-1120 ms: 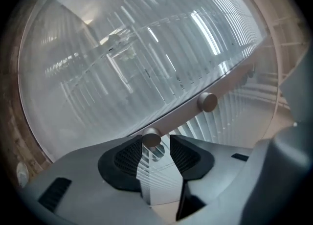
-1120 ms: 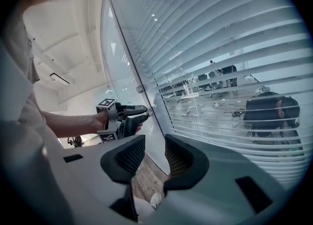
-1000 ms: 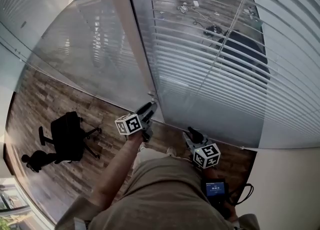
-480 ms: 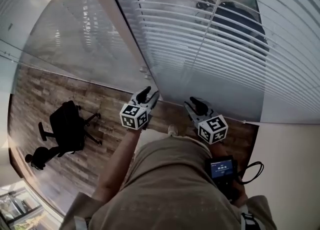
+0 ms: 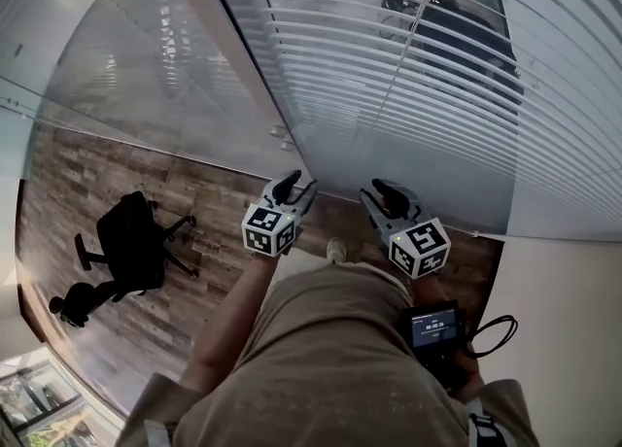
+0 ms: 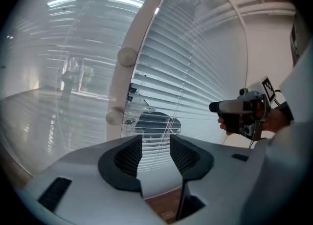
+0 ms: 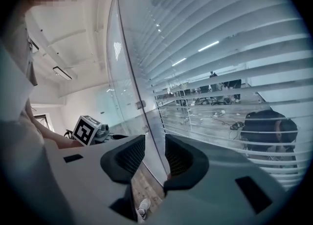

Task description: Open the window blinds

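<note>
White horizontal window blinds [image 5: 437, 95] hang behind a glass wall, slats partly tilted, so the room beyond shows between them. A thin cord [image 5: 408, 56] runs down across the slats; the same cord [image 6: 183, 87] shows in the left gripper view. My left gripper [image 5: 293, 186] points at the lower left part of the blinds, open and empty, a little short of the glass. My right gripper [image 5: 387, 192] is beside it, also open and empty. In their own views the left gripper [image 6: 155, 143] and the right gripper [image 7: 154, 143] each show only blinds [image 7: 234, 72] between the pads.
A white frame post [image 5: 233, 56] with round fittings [image 6: 127, 56] splits the glass wall left of the blinds. A black office chair [image 5: 131, 246] stands on the wood floor at left. A white wall [image 5: 564, 319] is at right. A small screen device [image 5: 434, 326] hangs at the person's waist.
Both grippers have come up closer to the foot of the blinds, the right one rising most. The left gripper has rolled about its own axis. Both pairs of jaws stay equally apart.
</note>
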`<state>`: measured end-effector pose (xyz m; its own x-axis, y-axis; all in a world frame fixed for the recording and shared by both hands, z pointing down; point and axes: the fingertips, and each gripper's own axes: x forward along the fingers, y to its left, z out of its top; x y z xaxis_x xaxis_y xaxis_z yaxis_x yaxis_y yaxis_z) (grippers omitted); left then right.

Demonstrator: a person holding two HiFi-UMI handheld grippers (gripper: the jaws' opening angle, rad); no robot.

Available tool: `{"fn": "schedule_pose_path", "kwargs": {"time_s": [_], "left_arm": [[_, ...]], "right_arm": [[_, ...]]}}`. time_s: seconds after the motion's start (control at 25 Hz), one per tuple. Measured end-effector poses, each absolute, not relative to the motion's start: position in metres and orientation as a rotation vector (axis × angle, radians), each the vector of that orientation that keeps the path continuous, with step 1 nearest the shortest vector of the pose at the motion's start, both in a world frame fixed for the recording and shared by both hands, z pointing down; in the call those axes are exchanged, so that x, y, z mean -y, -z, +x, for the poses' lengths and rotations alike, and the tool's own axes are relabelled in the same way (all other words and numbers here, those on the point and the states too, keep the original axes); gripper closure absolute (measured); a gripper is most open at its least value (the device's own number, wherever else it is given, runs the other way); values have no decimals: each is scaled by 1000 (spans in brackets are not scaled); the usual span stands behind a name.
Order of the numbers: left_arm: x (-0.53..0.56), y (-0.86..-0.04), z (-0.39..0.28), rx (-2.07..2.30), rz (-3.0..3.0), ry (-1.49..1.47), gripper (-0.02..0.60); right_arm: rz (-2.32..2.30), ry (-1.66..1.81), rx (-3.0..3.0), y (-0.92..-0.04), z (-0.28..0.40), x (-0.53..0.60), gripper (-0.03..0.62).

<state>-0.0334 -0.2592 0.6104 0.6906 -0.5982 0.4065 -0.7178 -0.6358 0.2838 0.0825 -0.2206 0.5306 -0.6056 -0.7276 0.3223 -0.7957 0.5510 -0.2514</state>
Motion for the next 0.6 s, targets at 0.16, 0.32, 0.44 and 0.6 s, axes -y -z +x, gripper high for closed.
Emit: {"fn": "schedule_pose_path", "kwargs": {"time_s": [0.16,0.32,0.44,0.6], "left_arm": [[256,-620,-36,1025,2469,-394,408],[253,-624,-39,1026,2462,-405,408],[249,-634,-39,1021,2464,-418,408],[245,-635,-39,1017,2456,-425,408]], "right_arm": [[1298,-582,2601,-543,83,216,461],[1311,-604,2596,-550,85,213,461],[1324,-627,2588,-566,90,207,461],[1331,-662,2578,-572,94,202,461]]}}
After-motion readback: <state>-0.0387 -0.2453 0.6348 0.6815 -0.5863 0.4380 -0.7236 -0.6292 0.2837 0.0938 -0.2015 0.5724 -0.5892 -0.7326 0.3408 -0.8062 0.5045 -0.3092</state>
